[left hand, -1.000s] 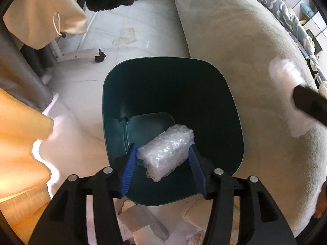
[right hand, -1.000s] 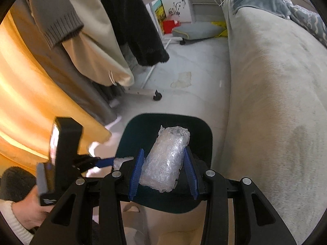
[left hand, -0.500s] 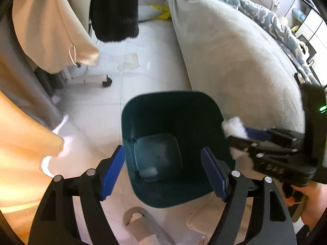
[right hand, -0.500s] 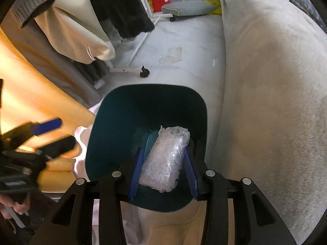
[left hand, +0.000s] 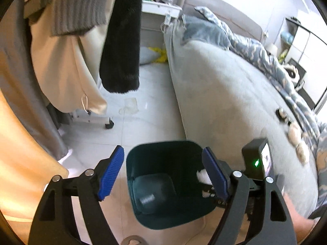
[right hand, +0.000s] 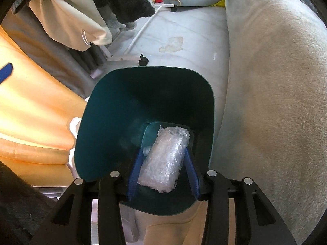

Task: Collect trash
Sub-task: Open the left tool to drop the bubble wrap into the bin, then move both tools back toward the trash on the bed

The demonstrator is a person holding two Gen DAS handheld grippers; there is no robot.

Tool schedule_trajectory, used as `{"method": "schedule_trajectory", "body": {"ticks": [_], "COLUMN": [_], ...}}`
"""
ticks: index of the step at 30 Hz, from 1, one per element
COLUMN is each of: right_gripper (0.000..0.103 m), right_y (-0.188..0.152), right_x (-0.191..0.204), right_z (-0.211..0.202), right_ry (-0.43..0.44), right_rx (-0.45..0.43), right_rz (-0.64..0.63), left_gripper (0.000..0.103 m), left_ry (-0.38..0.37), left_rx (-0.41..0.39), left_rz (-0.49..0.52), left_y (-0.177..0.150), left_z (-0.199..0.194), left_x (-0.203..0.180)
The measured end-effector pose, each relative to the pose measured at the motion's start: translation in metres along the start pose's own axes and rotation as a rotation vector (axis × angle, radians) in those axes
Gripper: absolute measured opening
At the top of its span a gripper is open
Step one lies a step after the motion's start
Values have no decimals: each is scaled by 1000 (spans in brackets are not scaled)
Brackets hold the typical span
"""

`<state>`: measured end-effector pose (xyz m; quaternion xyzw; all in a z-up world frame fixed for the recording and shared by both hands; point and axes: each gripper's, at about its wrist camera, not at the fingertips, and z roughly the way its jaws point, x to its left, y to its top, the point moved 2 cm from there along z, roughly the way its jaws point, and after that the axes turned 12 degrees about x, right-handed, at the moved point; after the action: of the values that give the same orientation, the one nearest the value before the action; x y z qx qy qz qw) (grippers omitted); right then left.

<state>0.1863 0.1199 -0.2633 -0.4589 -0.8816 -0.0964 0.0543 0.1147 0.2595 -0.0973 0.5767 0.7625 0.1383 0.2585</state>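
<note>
Overhead, the dark green bin (right hand: 114, 126) stands on pale floor tile (left hand: 151, 120), its right rim close against the grey bed cover (right hand: 271, 102) and its left side near orange cloth (right hand: 30, 110); open floor lies only beyond its far rim. Right hand-held gripper (right hand: 163, 163) sits low inside the bin mouth, blue pads pressed on both sides of a bubble-wrap bundle (right hand: 165, 159), which hangs just above the bin floor. Left hand-held gripper (left hand: 163, 173) hovers higher over the same bin (left hand: 163, 159), jaws spread wide, nothing between them; a small pale scrap (left hand: 146, 199) lies on the bin bottom in that view, blurred. White fluff (left hand: 202, 175) shows just behind the left gripper's right pad, beside the other gripper's black body. Hanging clothes crowd the left: a cream garment (left hand: 67, 77), a black fleece sleeve (left hand: 122, 47), a grey knit (left hand: 77, 6). A white wheeled rack base (right hand: 124, 58) rests on the floor past the bin. A patterned blue blanket (left hand: 251, 47) lies along the bed.
</note>
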Motion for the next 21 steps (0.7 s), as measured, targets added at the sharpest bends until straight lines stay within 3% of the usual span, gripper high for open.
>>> {"method": "schedule_trajectory", "body": {"ticks": [5,10,17,21], "right_gripper": [55,62,77,84], "right_y": [-1,-4,-14,-22], "right_x": [1,6,7,1], "right_z": [3,-4,-51,-81], "right_ry": [1,-4,-27,-60], "right_rx": [3,-8,-108,-168], "right_rz": [-8,-31,-48,-54], "left_gripper": [81,86,93,95], "left_ry": [-22,-7,-18,-93], "left_rx": [-65,-143,-224,-210], "left_rz": [-29,34,151,130], "left_y": [9,13,17,23], "left_z": [-20,-41,-68,-76], "left_x": [2,-12,-44,-54]}}
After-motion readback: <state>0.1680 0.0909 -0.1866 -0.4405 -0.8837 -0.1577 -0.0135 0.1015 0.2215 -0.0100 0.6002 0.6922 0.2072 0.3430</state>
